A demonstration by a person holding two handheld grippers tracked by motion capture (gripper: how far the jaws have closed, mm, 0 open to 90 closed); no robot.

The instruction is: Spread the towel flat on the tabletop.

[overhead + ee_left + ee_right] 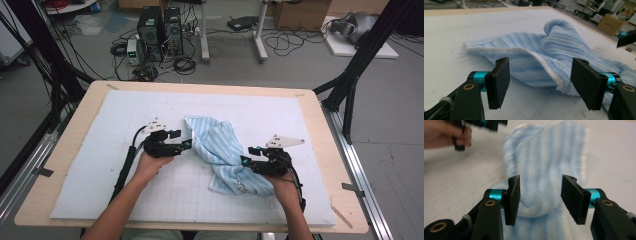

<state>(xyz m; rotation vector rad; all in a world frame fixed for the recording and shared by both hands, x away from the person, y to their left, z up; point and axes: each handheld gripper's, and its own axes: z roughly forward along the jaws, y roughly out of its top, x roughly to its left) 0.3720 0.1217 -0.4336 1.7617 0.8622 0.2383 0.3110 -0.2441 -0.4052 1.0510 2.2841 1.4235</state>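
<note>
A crumpled blue striped towel (223,155) is lying near the middle of the white mat (100,150), toward its near right corner. The left gripper (189,144) is hovering released at the towel's left edge, while the right gripper (243,160) is standing released, its jaws flanking a raised fold.

I'm looking at a towel (220,150) of soft, ribbed terry cloth, pale blue with a fuzzy white edge. It's lying on a matt white foam mat (100,165) printed with a faint grid, over a smooth pale wooden table (75,130). I'm seeing rough matt black pads (501,82) and glossy teal metal collars (480,76).
</note>
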